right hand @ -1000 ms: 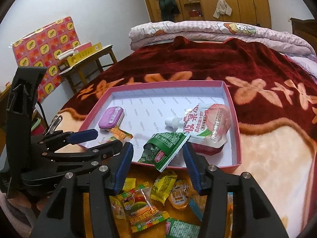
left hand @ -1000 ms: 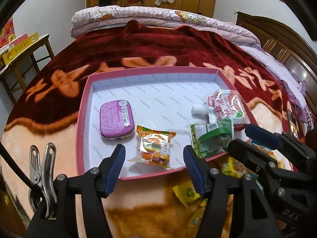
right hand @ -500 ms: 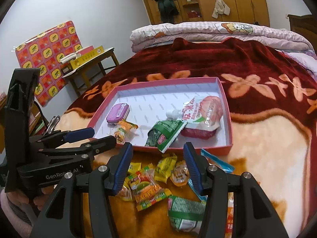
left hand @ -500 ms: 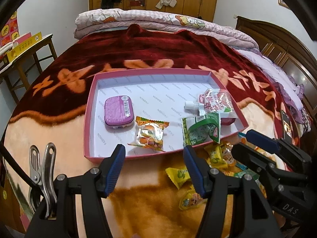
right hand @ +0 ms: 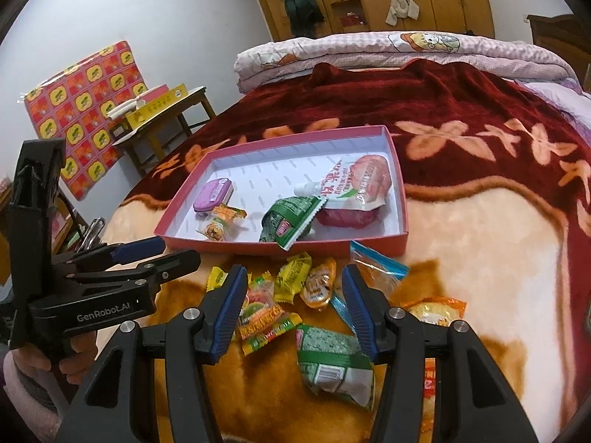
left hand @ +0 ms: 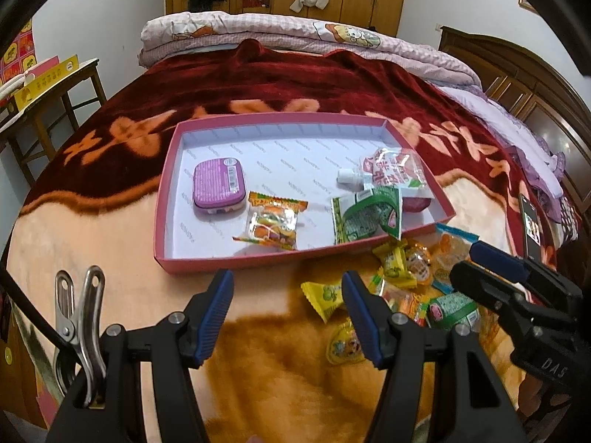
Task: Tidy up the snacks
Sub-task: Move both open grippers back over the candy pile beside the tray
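- The left gripper has its jaws spread and holds nothing, above bare plush blanket near the pink tray's near edge.
- The right gripper is likewise parted and empty, over crinkly loose snack packets heaped beside the tray's near rim.
- Both point steeply downward.
- A hard purple tin, a foil pouch and wrapped snacks lie inside the tray.

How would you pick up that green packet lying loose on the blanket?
Judging by its pose, pinch the green packet across its puffy middle, from above. It lies flat between the right gripper and its open fingers, its crimped ends thinner.
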The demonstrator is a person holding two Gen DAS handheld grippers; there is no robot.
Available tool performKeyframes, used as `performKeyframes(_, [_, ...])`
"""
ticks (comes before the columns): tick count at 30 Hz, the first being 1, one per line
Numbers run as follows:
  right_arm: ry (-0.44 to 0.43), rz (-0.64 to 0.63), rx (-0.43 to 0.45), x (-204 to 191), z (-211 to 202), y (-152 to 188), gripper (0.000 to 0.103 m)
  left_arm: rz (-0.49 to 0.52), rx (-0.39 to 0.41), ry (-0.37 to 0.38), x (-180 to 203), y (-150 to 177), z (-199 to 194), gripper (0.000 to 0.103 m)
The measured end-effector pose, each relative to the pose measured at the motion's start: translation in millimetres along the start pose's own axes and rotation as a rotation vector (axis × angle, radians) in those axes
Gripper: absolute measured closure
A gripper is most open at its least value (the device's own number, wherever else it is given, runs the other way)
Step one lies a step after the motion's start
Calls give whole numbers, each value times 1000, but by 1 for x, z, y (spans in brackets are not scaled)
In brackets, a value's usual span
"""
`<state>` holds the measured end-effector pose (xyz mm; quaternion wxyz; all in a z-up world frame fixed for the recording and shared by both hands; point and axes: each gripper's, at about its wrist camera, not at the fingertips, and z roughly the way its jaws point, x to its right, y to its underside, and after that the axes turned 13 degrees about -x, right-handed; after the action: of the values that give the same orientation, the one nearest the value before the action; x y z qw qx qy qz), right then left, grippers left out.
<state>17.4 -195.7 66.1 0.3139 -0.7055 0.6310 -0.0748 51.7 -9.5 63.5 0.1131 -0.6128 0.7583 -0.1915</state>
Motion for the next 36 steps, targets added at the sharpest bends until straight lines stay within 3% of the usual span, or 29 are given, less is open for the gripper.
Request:
performKeyframes(25, [19, 3, -30, 33, -8, 26, 48, 56, -70, 7, 25, 26, 13, 39])
performKeyframes(36, [66, 42, -18, 54, -16, 38, 49, 97, -79, -41, 43, 36, 27, 39])
